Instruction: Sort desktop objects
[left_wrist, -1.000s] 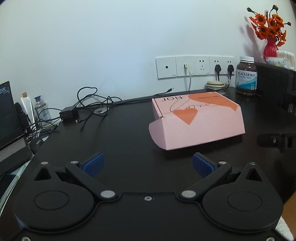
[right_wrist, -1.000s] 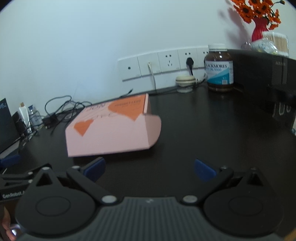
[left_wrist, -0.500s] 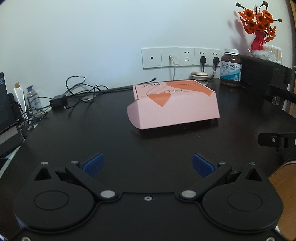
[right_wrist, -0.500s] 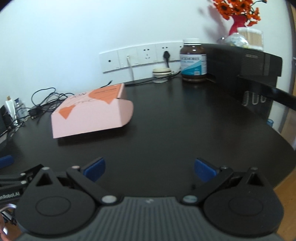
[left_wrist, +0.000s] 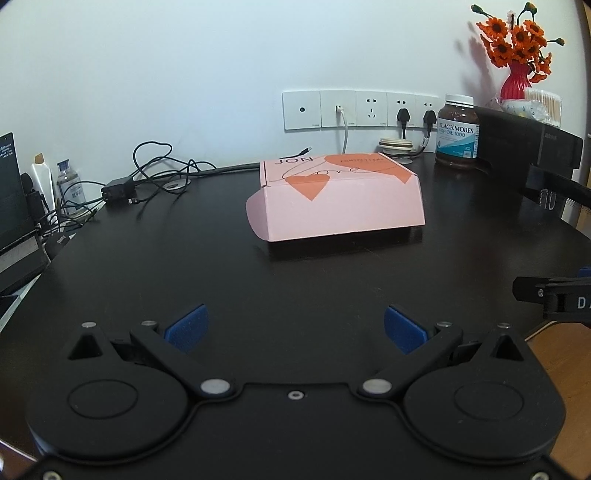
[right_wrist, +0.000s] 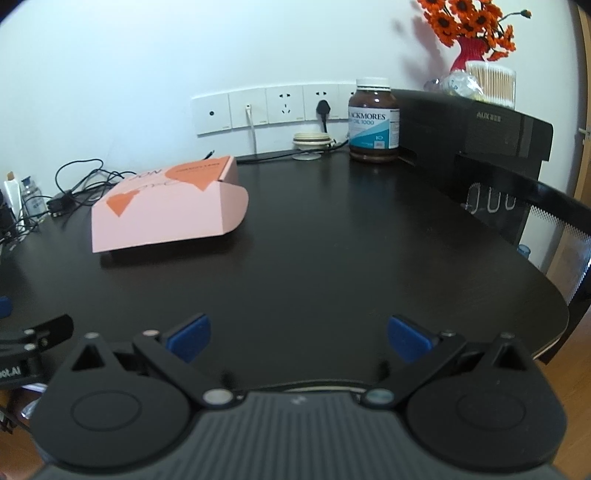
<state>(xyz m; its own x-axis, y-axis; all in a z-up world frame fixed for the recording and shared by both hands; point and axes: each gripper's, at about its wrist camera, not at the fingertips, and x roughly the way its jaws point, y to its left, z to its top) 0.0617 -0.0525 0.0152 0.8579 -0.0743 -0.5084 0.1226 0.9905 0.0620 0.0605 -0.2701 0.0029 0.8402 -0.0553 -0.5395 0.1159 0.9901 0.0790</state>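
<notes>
— Where is the pink box now?
— I see it lying closed on the dark surface, well ahead of both grippers.
— And the fingers?
— Left gripper and right gripper are spread wide, holding nothing.

Both tools have drawn back from the pink box.

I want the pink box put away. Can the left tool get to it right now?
Probably yes. The left tool is open and points toward the pink box, with only bare black table between them. Nothing blocks the path, though it is not touching the box.
</notes>
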